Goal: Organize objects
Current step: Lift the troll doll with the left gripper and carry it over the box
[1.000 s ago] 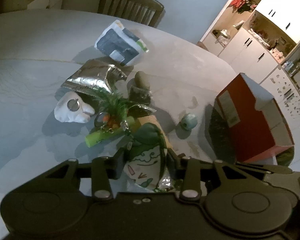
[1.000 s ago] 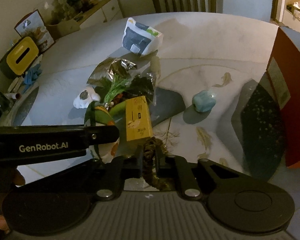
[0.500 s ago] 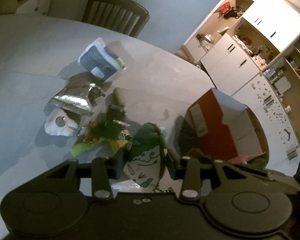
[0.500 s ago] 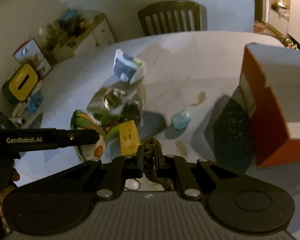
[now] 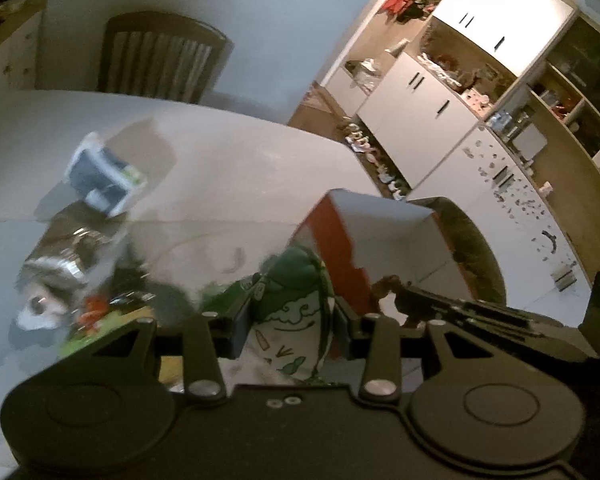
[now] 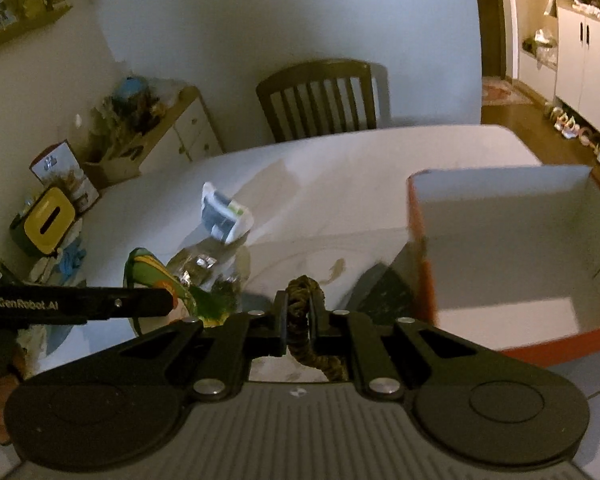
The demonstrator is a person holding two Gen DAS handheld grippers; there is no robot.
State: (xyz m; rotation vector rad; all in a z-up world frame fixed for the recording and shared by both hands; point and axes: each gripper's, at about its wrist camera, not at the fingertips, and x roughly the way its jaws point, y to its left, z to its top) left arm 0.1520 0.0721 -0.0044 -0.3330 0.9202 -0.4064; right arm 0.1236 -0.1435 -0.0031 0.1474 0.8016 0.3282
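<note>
My left gripper point(image 5: 290, 312) is shut on a green and white printed pouch point(image 5: 296, 300), held above the table; the same pouch point(image 6: 152, 270) shows in the right wrist view beside that gripper's black arm. My right gripper point(image 6: 302, 312) is shut on a brown braided cord point(image 6: 304, 324) that hangs down between its fingers. An open red box with a white inside point(image 6: 512, 248) stands to the right of both grippers, also as the red box point(image 5: 380, 236) just beyond the pouch. The right gripper point(image 5: 392, 286) with its cord reaches in from the right.
A pile stays on the round table point(image 6: 340, 184): a white and blue packet point(image 6: 226, 216), a silver foil bag point(image 5: 70, 248), a white round item point(image 5: 40, 308) and green bits. A wooden chair point(image 6: 320, 100) stands behind. White cabinets point(image 5: 440, 92) and cluttered shelves line the room.
Both grippers have risen from the pile with the pouch and the cord and swung toward the red box, which now looms larger. The pile has dropped lower and left in both views.
</note>
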